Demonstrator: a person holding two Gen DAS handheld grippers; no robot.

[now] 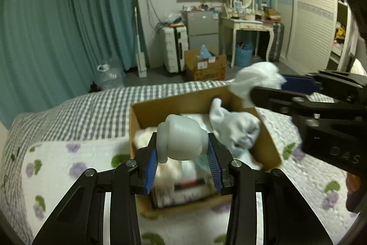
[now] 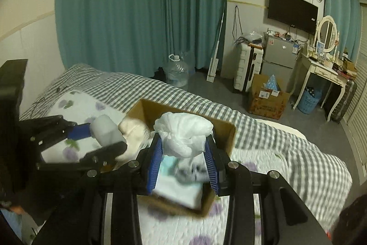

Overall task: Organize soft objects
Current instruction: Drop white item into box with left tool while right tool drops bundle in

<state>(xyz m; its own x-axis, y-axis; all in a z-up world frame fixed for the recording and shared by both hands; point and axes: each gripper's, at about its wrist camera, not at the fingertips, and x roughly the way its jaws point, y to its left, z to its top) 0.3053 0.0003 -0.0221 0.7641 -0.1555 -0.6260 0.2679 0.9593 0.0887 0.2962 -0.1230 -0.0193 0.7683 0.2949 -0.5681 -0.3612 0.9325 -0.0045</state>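
Above the open cardboard box [image 1: 174, 105] on the quilted bed [image 1: 68, 167], the left gripper [image 1: 182, 153] is clamped on a pale grey squishy toy [image 1: 181, 138] and the right gripper [image 2: 183, 153] on a crumpled white cloth [image 2: 183, 130], both over loose white fabric [image 1: 234, 128] filling the box.

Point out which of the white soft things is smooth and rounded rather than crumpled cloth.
The smooth pale-grey squishy toy pinched in the left tongs. The item in the right tongs is a crumpled white cloth bundle.
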